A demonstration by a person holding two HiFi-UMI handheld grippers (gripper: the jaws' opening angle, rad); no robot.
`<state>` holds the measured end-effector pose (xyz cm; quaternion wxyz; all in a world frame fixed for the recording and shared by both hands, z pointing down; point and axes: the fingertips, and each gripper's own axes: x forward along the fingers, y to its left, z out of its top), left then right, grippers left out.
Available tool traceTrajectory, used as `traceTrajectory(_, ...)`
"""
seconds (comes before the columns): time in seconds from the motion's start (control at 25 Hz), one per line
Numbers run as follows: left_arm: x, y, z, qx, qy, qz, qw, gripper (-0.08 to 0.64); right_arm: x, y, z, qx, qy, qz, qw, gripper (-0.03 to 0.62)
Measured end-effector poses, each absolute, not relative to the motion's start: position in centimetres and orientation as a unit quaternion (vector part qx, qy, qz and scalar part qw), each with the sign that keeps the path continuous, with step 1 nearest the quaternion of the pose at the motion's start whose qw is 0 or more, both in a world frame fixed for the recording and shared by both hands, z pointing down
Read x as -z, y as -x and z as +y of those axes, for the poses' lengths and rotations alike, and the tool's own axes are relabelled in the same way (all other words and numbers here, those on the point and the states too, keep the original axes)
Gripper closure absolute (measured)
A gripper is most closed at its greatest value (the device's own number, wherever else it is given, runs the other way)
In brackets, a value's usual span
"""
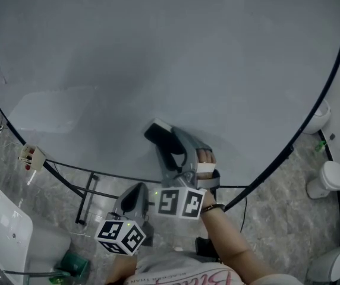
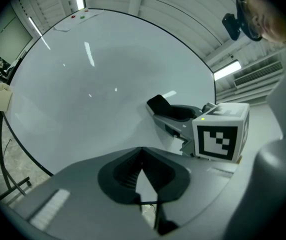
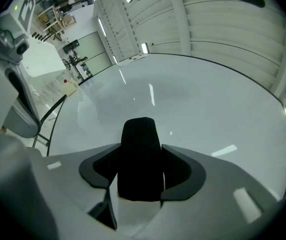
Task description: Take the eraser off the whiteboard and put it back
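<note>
Clamping the black oblong textured eraser (image 3: 140, 156) in my right gripper (image 1: 161, 136), pads snug on both its sides. Its far end is at the big glossy whiteboard (image 1: 158, 52); can't tell if it touches. My left gripper (image 2: 143, 159) is closed on nothing, low beside the right. Probably the take-off step. Next: pull straight off the board, then press it back flat.

The whiteboard (image 1: 158, 52) is open across its middle, top and left, its only obstacle the eraser (image 1: 157, 129) between the right gripper (image 1: 164, 141) jaws near the bottom edge, while stand bars (image 1: 88, 198) and a box (image 1: 31, 157) crowd its lower left edge.
</note>
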<state>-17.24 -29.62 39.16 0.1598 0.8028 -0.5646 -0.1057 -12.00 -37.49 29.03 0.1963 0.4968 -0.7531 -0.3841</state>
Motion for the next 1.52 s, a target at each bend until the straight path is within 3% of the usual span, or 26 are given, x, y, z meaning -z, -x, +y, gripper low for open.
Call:
traceTrajectory(0.88, -37.6, 16.8, -27.4, 0.126, -0.816, -0.547, 0.135, 0.56, -31.5, 5.5, -28.5, -0.015, -0.431, -0.9, -0.07, 0.348)
traceTrajectory(1.52, -35.8, 16.2, -26.8, 0.151, -0.819, -0.541, 0.119, 0.56, -35.0, 4.0, -27.4, -0.032, -0.444, -0.894, -0.043, 0.348)
